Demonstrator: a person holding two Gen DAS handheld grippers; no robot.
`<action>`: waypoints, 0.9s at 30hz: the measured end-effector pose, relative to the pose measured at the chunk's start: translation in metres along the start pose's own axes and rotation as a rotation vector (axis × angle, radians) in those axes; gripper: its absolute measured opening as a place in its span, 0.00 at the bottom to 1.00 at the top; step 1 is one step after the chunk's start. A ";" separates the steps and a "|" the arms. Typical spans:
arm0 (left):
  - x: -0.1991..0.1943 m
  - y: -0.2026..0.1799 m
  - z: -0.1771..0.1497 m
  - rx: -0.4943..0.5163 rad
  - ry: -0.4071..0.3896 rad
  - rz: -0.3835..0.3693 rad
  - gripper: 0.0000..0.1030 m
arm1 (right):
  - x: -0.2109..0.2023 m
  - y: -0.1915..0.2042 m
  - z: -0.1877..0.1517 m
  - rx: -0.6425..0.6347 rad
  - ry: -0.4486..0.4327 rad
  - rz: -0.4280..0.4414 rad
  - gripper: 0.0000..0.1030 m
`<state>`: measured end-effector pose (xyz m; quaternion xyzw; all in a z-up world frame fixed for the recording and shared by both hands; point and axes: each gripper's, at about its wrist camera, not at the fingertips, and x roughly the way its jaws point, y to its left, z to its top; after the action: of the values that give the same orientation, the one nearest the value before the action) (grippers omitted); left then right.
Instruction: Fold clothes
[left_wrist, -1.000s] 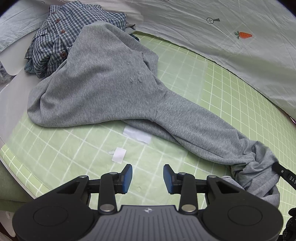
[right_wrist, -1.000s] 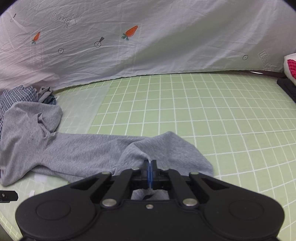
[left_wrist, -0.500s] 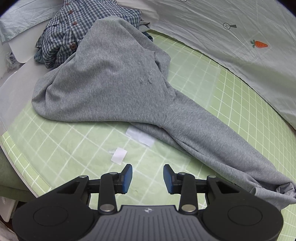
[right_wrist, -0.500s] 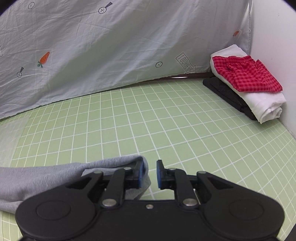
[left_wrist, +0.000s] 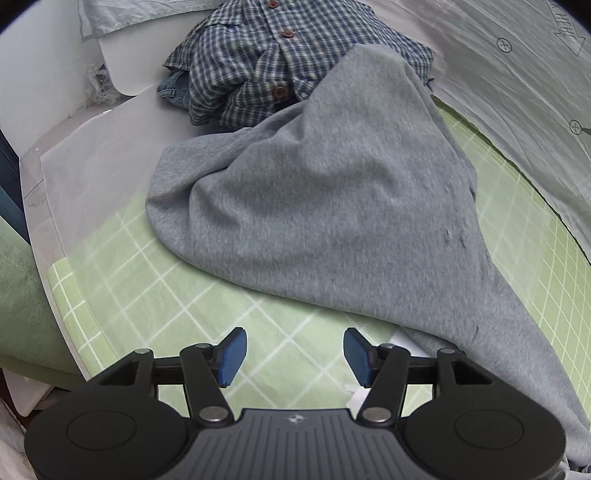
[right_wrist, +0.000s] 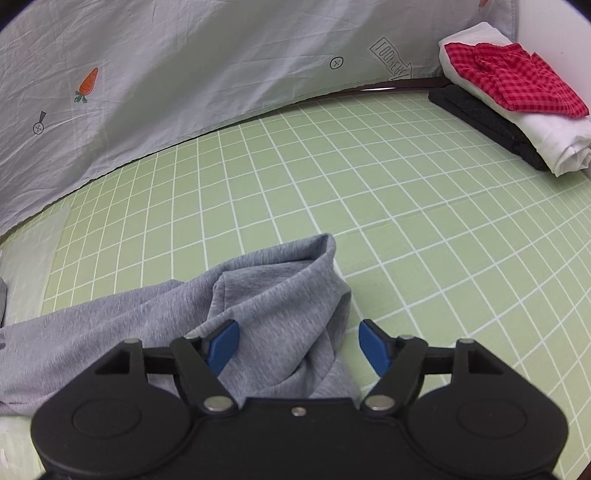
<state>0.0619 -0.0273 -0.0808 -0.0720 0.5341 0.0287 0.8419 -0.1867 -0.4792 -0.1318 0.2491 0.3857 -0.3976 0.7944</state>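
A grey knit garment (left_wrist: 332, 206) lies stretched across the green grid mat (left_wrist: 155, 295), its far end draped up against a crumpled blue plaid shirt (left_wrist: 258, 70). My left gripper (left_wrist: 291, 356) hovers open over bare mat just in front of the grey cloth's near edge, holding nothing. In the right wrist view the garment's other end (right_wrist: 273, 295) lies bunched on the mat (right_wrist: 406, 221). My right gripper (right_wrist: 300, 345) stands open above that bunched end, the cloth lying loose between and under its blue pads (right_wrist: 221, 345).
A stack of folded clothes, red check (right_wrist: 509, 81) on white (right_wrist: 554, 136) on black (right_wrist: 480, 114), sits at the mat's far right corner. A pale sheet with carrot prints (right_wrist: 166, 74) hangs behind the mat. Denim (left_wrist: 173, 88) peeks from under the plaid shirt. The mat's left edge (left_wrist: 55, 306) drops off.
My right gripper went from shut on the grey cloth to wide open, letting the end drop onto the mat. My left gripper moved closer to the garment's wide end and opened further.
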 end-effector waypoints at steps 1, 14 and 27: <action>0.003 0.005 0.006 -0.007 -0.013 0.000 0.63 | 0.003 0.005 0.000 0.004 0.007 -0.007 0.71; 0.043 0.032 0.073 0.131 -0.155 0.046 0.78 | 0.030 0.074 -0.008 -0.050 0.081 -0.108 0.76; 0.079 0.057 0.092 0.193 -0.105 -0.089 0.21 | 0.030 0.091 -0.016 -0.021 0.104 -0.202 0.76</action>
<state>0.1705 0.0407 -0.1185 -0.0126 0.4856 -0.0568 0.8723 -0.1067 -0.4297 -0.1573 0.2209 0.4538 -0.4579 0.7319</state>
